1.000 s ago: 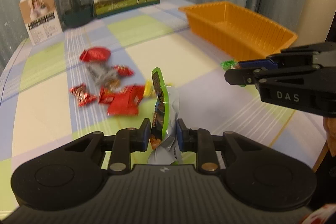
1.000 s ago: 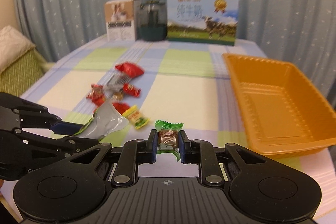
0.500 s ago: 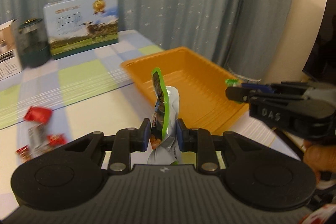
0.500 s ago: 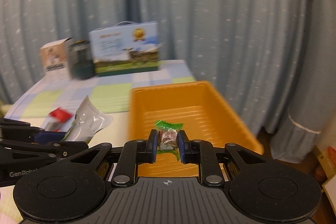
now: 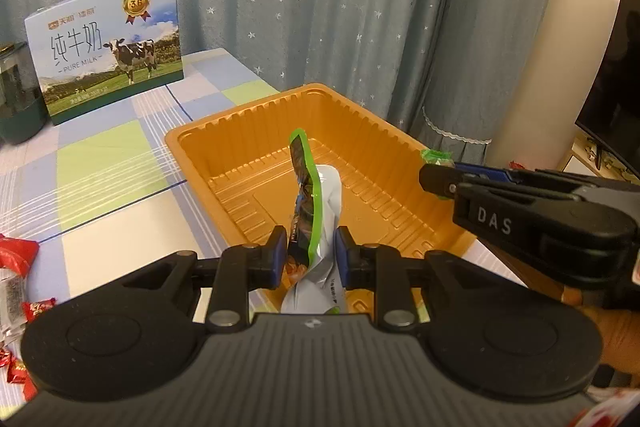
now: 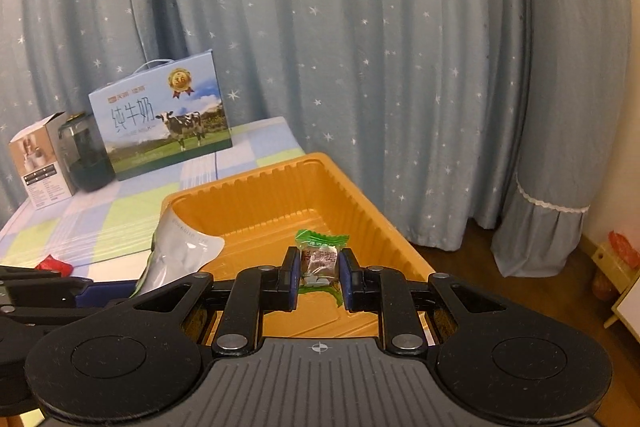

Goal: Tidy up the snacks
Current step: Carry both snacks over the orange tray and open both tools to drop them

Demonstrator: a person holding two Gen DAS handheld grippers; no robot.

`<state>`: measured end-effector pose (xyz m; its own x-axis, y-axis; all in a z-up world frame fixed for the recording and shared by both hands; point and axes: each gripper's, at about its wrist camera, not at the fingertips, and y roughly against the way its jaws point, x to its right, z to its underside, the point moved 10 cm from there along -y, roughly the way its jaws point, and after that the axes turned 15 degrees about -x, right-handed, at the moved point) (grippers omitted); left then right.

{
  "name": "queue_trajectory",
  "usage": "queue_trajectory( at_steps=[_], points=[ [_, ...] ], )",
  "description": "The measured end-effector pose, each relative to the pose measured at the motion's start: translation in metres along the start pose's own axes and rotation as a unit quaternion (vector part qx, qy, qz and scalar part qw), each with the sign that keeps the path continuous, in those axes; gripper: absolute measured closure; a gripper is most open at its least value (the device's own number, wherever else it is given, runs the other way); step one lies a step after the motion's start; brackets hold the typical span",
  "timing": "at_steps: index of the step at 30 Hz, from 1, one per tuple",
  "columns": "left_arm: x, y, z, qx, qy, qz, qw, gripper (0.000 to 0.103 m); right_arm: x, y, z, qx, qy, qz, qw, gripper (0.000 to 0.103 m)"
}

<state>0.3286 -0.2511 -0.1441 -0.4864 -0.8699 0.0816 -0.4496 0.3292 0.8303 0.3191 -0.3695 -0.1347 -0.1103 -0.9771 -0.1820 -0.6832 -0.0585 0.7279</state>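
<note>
My left gripper is shut on a green-edged silver snack pouch that stands upright between its pads, over the near end of the orange tray. My right gripper is shut on a small green-wrapped candy above the same orange tray. In the left wrist view the right gripper comes in from the right over the tray's right rim. The pouch and the left gripper show at the lower left of the right wrist view. The tray's floor looks bare.
Red-wrapped snacks lie on the checked tablecloth left of the tray. A milk carton box, a dark jar and a small box stand at the table's back. Starred curtains hang behind; the table's right edge runs beside the tray.
Both grippers have swung from the snack pile to the right and now hang over the orange tray, each still holding its snack. The right gripper has rolled a little.
</note>
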Motion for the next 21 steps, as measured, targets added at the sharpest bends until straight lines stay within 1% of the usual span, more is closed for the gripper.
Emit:
queue_trajectory(
  at_steps=[4,5,6,7,12,21],
  points=[
    [0.001,-0.009,-0.006,0.007,-0.005,0.008,0.9999,0.078,0.003,-0.007,-0.002,-0.003,0.0,0.004,1.0,0.082],
    [0.001,-0.012,-0.007,0.005,-0.008,0.005,0.9999,0.078,0.004,-0.01,-0.003,-0.005,-0.005,0.004,1.0,0.082],
    [-0.001,-0.013,-0.007,0.006,-0.008,-0.001,0.9999,0.074,0.006,-0.01,-0.003,-0.006,-0.01,0.004,1.0,0.082],
    [-0.003,-0.014,-0.006,0.006,-0.008,-0.006,0.9999,0.074,0.006,-0.012,-0.003,-0.008,-0.013,0.005,1.0,0.082],
    [-0.016,-0.004,0.003,0.013,0.004,-0.014,0.9998,0.074,0.004,-0.014,-0.001,-0.011,-0.01,0.002,1.0,0.082],
    [-0.032,0.014,0.012,0.02,0.016,-0.024,0.9994,0.073,-0.014,-0.017,0.0,-0.008,0.007,-0.017,1.0,0.082]
  ],
)
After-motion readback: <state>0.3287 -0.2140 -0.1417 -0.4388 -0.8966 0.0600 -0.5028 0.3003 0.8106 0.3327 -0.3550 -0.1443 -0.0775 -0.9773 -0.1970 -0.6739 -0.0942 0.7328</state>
